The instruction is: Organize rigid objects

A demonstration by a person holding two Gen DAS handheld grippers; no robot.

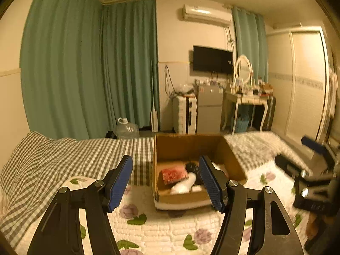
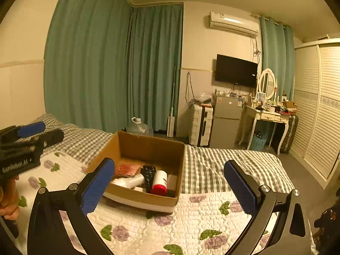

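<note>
An open cardboard box [image 2: 146,146] [image 1: 187,146] sits on the bed. Inside lie a pink-red pad [image 2: 127,169] [image 1: 173,174], a white bottle [image 2: 129,180] [image 1: 183,184], a black remote [image 2: 149,175] and a white canister with a red cap [image 2: 159,182]. My left gripper [image 1: 165,183] is open and empty, in front of the box. My right gripper [image 2: 169,188] is open and empty, wide apart, just short of the box. The left gripper also shows at the right wrist view's left edge [image 2: 23,148]; the right gripper shows at the left wrist view's right edge [image 1: 312,176].
The bed carries a floral quilt [image 2: 191,223] and a grey checked sheet [image 2: 212,165]. Beyond it stand a water jug [image 2: 139,127], a white suitcase [image 2: 200,125], a small fridge [image 2: 226,121], a dressing table [image 2: 267,116] and a wardrobe [image 2: 318,106].
</note>
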